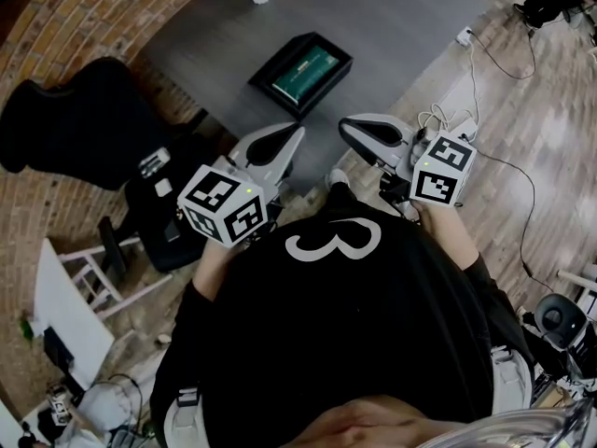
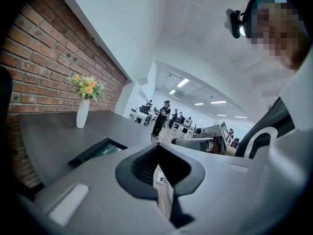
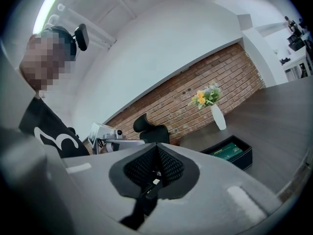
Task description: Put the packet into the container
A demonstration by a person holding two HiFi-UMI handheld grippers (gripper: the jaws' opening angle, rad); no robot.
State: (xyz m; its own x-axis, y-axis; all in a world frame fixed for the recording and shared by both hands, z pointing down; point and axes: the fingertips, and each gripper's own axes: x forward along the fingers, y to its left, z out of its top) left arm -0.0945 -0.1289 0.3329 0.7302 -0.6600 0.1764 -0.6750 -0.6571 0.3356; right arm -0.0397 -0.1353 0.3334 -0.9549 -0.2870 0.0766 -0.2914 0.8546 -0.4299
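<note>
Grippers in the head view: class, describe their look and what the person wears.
The left gripper and right gripper have smooth white shells with black ribbed inner faces. Each carries a white cube printed with black square markers. The person wears a black top bearing a large white 3.

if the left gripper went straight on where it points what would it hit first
Nothing close, it seems. The left gripper aims between the table on its left and the right gripper just to its right, toward the wooden floor beyond; depth is unclear.
</note>
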